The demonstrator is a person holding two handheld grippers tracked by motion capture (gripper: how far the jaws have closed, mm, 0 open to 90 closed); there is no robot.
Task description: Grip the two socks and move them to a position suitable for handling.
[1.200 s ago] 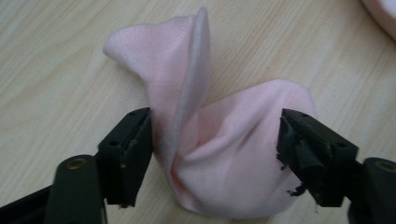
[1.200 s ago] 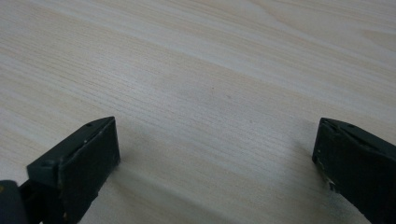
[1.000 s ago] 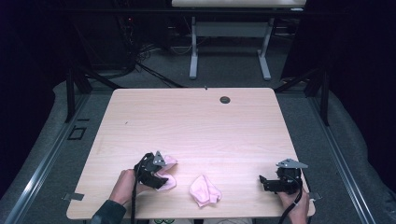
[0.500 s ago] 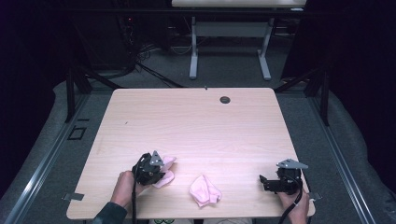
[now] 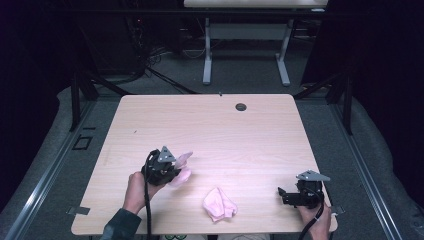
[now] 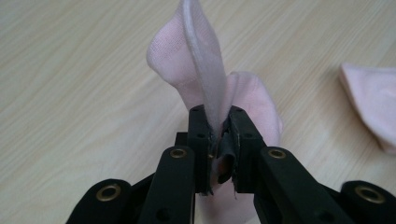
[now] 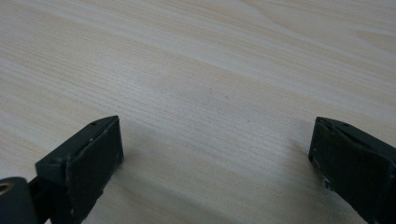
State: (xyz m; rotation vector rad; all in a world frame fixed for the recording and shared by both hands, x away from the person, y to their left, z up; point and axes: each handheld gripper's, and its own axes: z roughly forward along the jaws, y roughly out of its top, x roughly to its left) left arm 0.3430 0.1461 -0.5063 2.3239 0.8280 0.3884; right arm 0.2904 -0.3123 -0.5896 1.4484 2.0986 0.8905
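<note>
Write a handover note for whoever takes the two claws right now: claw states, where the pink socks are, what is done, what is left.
Left claw: shut on a pink sock, pinching its edge, front-left of the table.
Right claw: open, holding nothing, low over bare wood at the front-right corner.
Second pink sock: crumpled at the front edge, between the two claws, untouched.
Done: one sock gripped.
Left: probably bring the two socks together or pair them; the right claw looks free to take the loose one.
</note>
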